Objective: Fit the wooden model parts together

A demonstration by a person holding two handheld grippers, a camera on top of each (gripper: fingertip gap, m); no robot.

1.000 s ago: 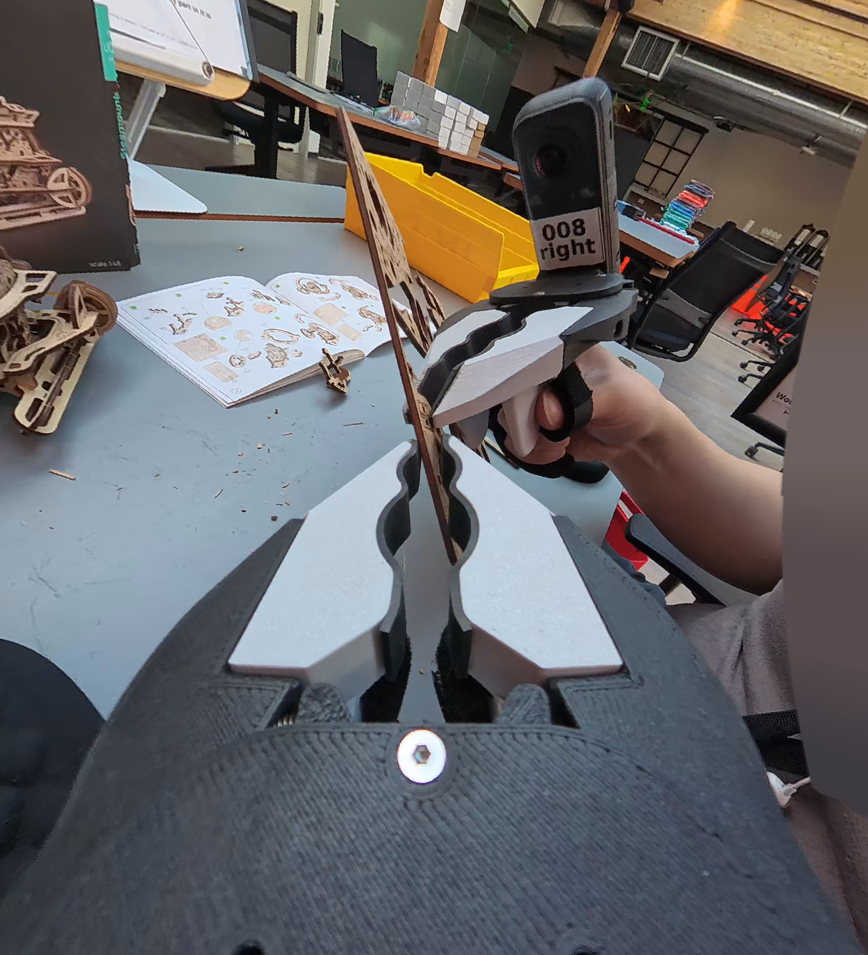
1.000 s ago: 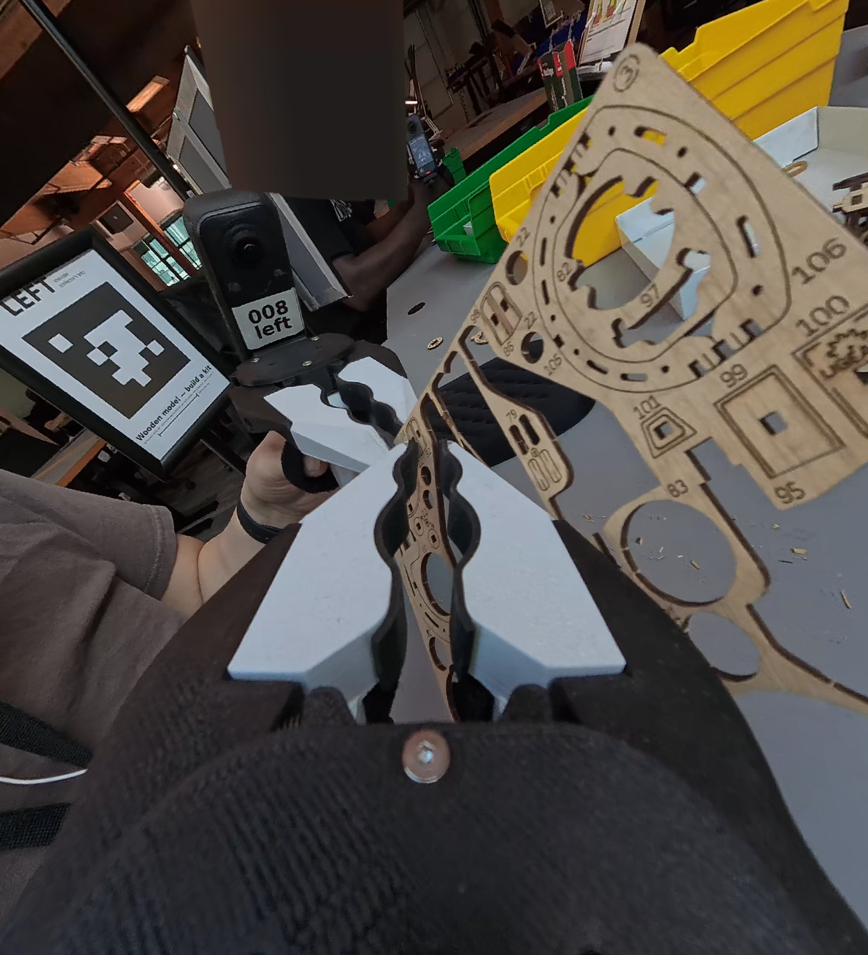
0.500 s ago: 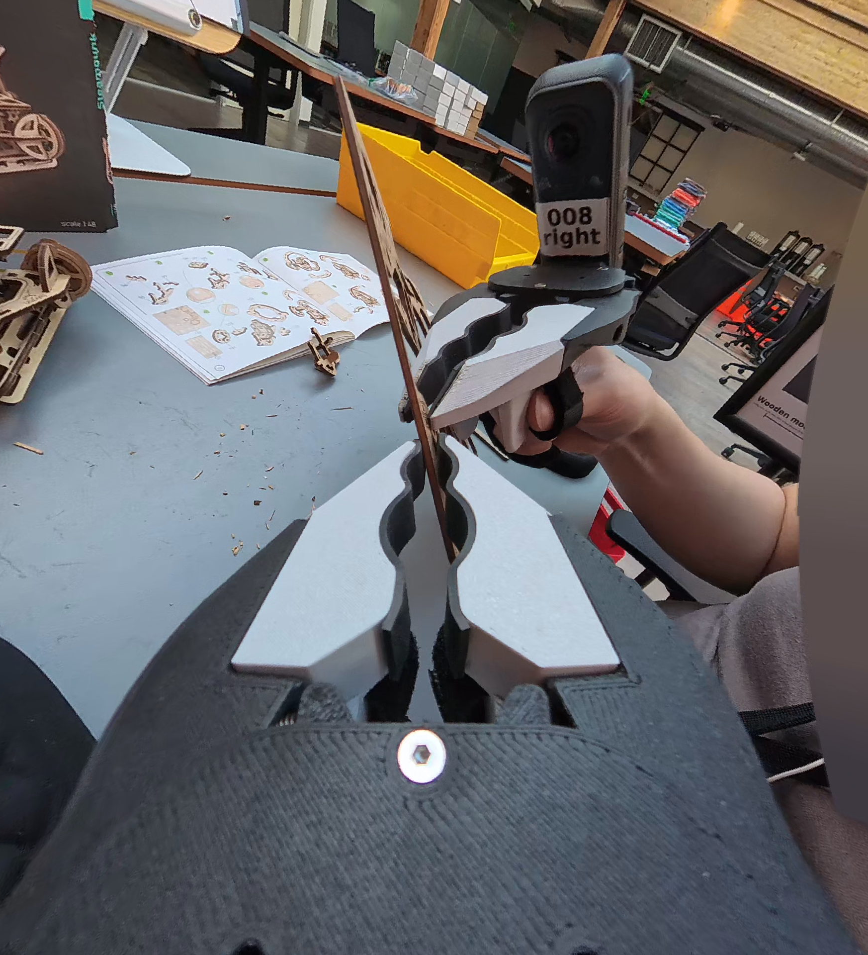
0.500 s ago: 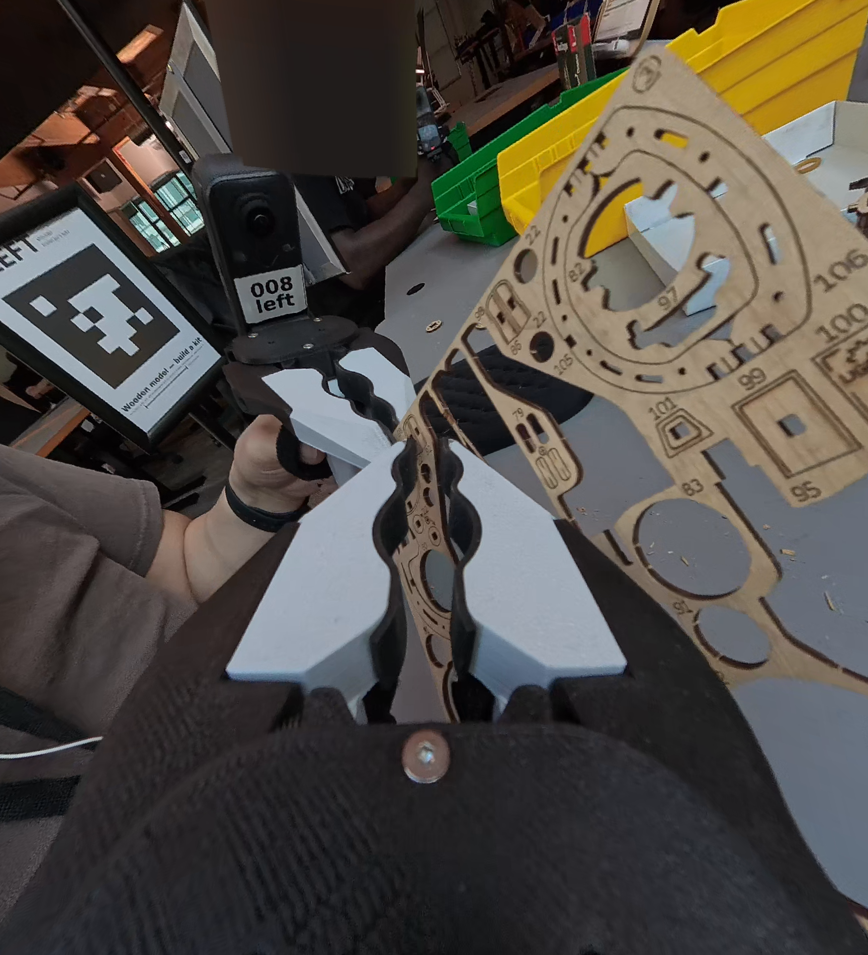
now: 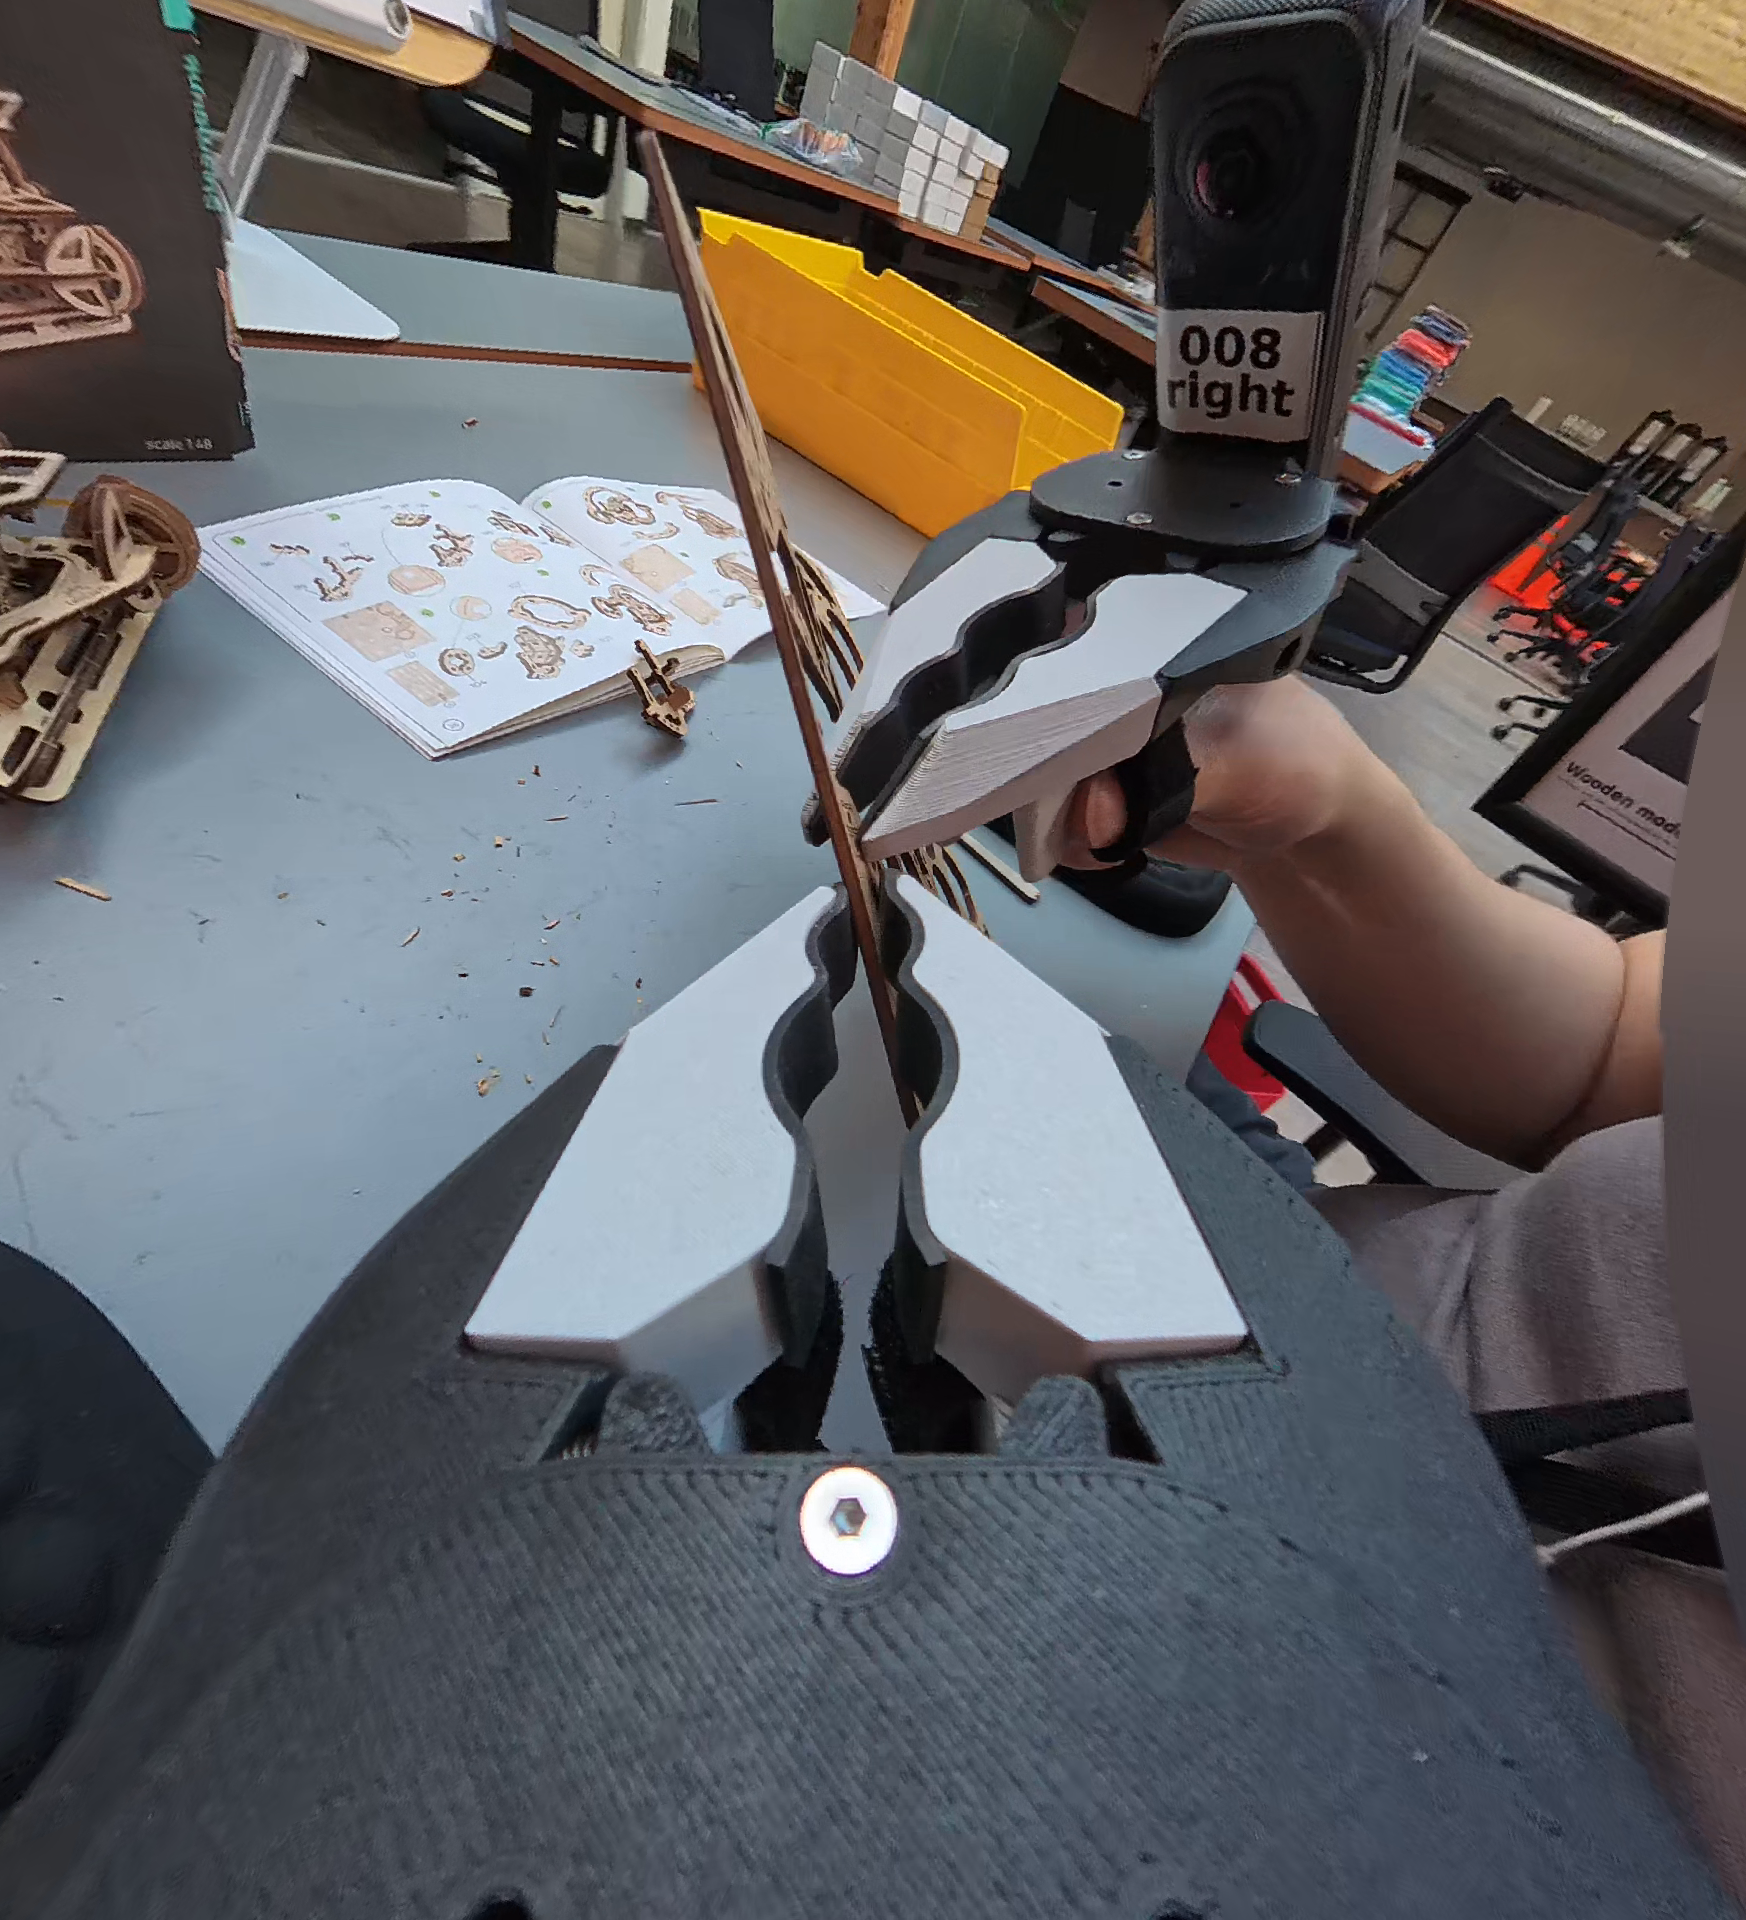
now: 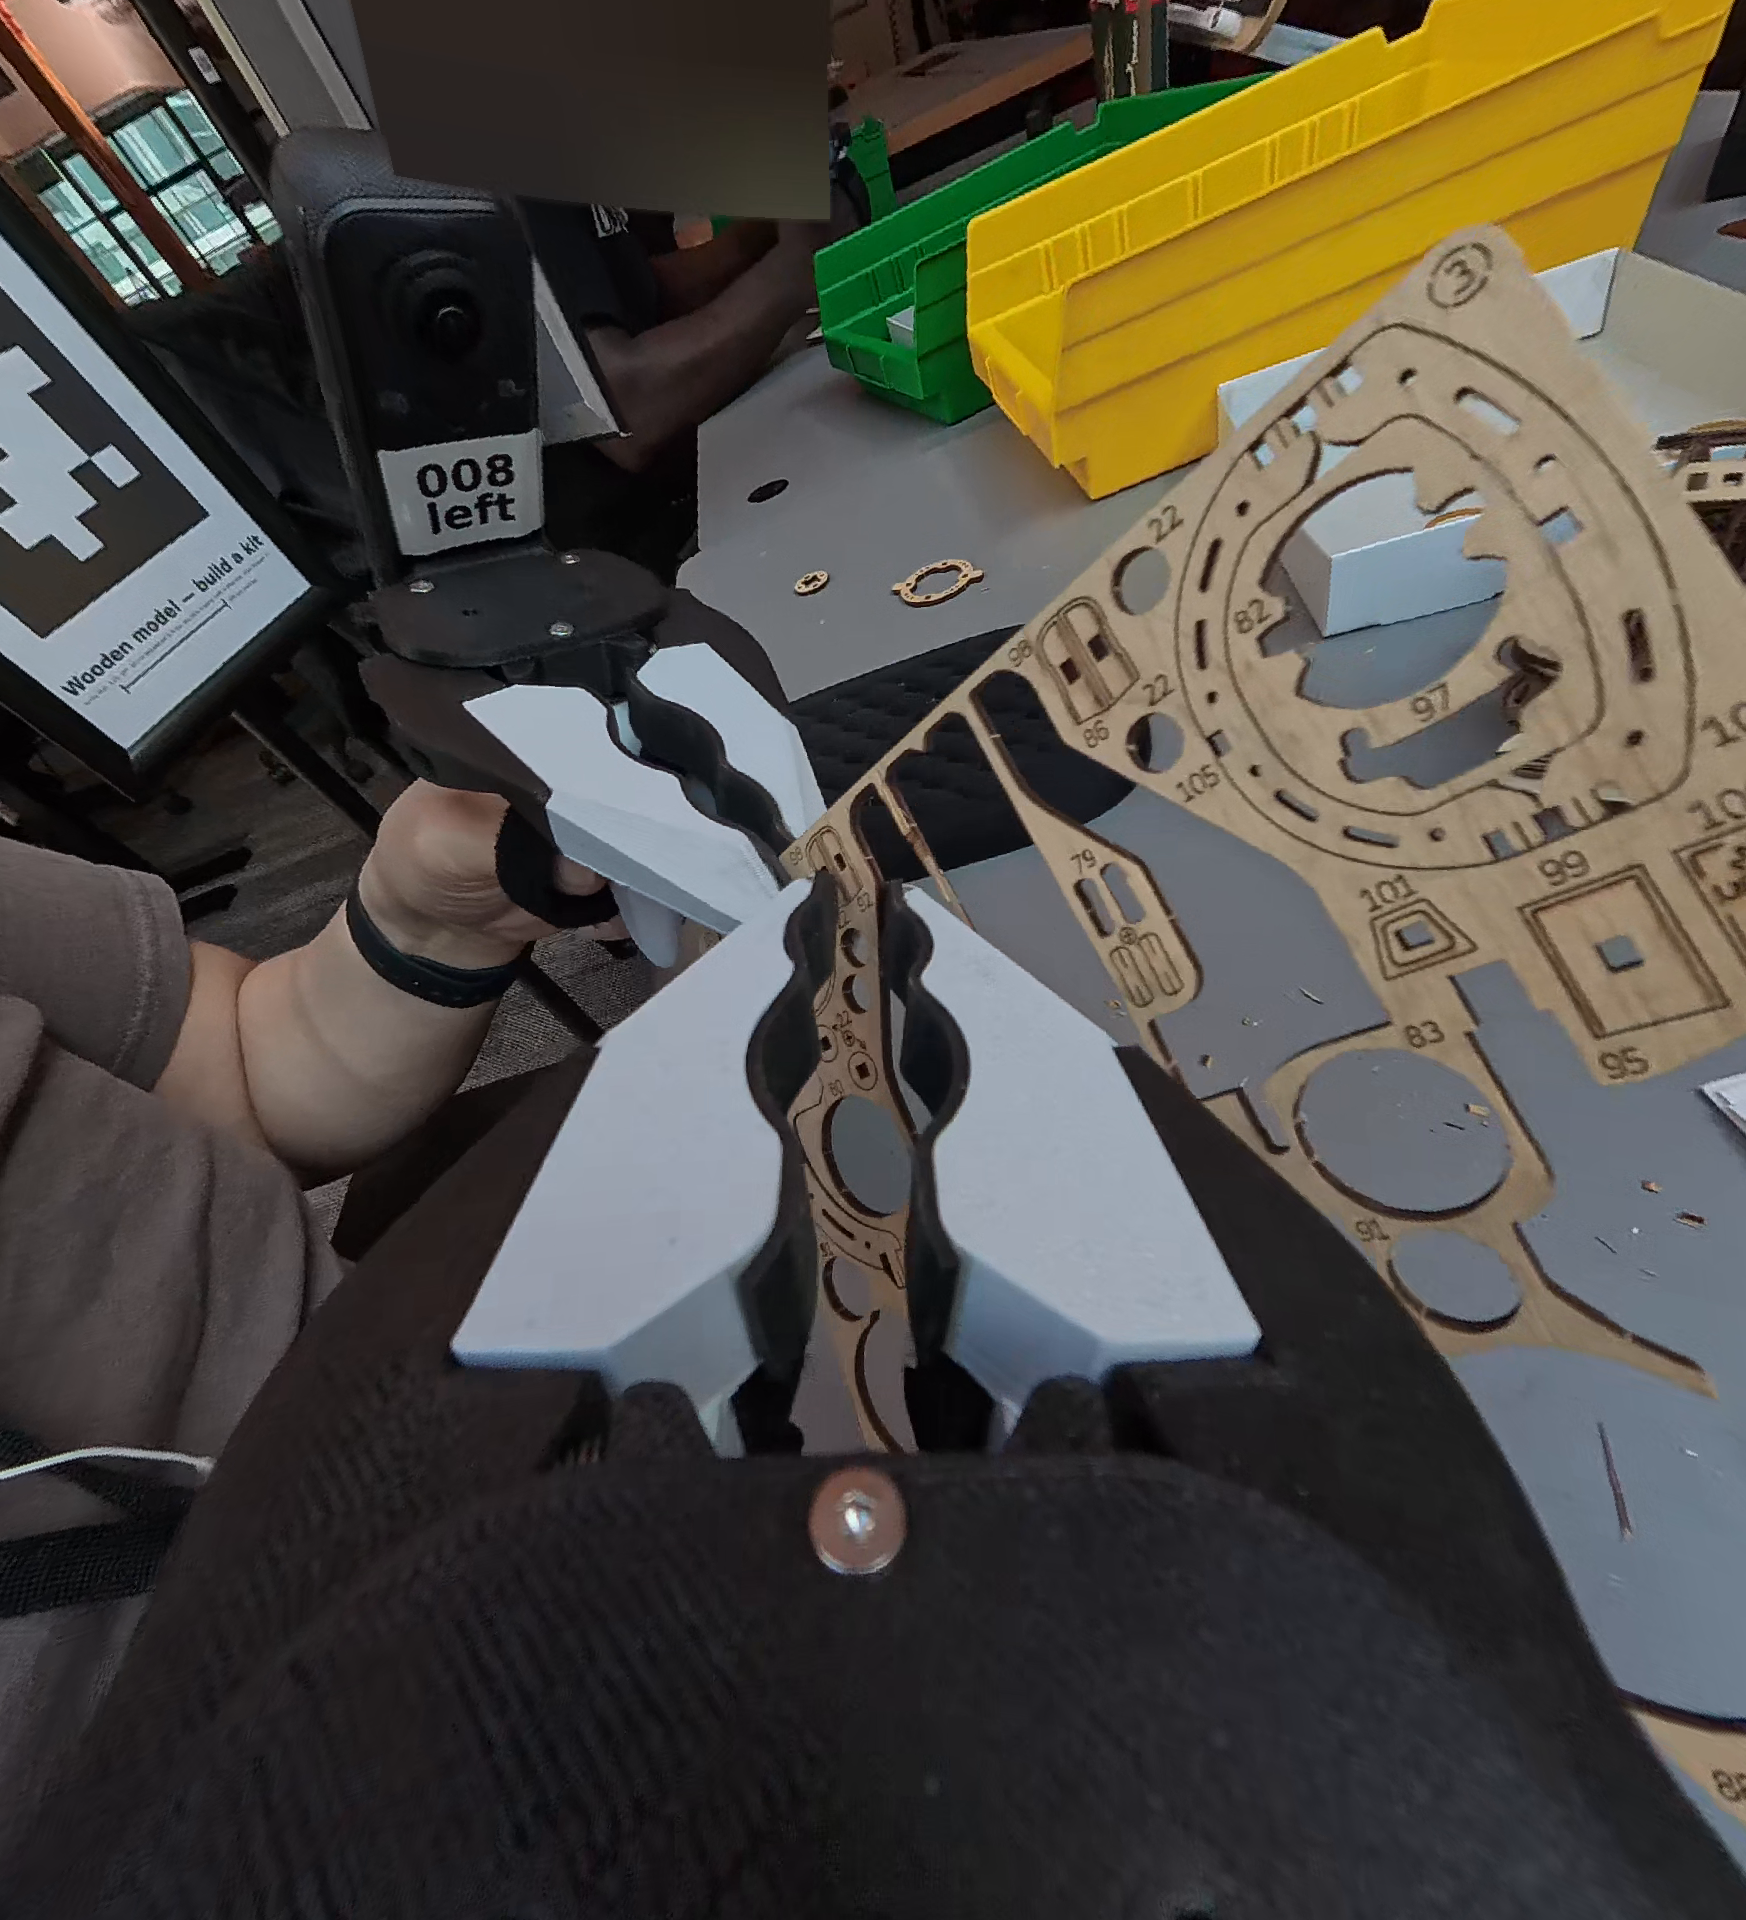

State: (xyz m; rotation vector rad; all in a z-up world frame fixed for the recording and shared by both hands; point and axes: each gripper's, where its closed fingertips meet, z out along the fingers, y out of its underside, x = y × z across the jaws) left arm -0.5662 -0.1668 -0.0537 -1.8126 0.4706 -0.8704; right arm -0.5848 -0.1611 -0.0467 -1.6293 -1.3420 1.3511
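1. Both claws pinch one laser-cut plywood sheet (image 6: 1388, 831) in the air, near the table's front edge: left gripper (image 5: 864, 914), right gripper (image 6: 853, 904).
2. Probably a small part is being freed; next needs a gentle twist.

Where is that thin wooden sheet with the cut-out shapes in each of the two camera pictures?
Left wrist view: the wooden sheet stands edge-on as a thin slanted line up the middle, from the left gripper towards the top.
Right wrist view: the sheet shows its broad face, filling the centre and right.
Shared landmark: the yellow bin behind it.
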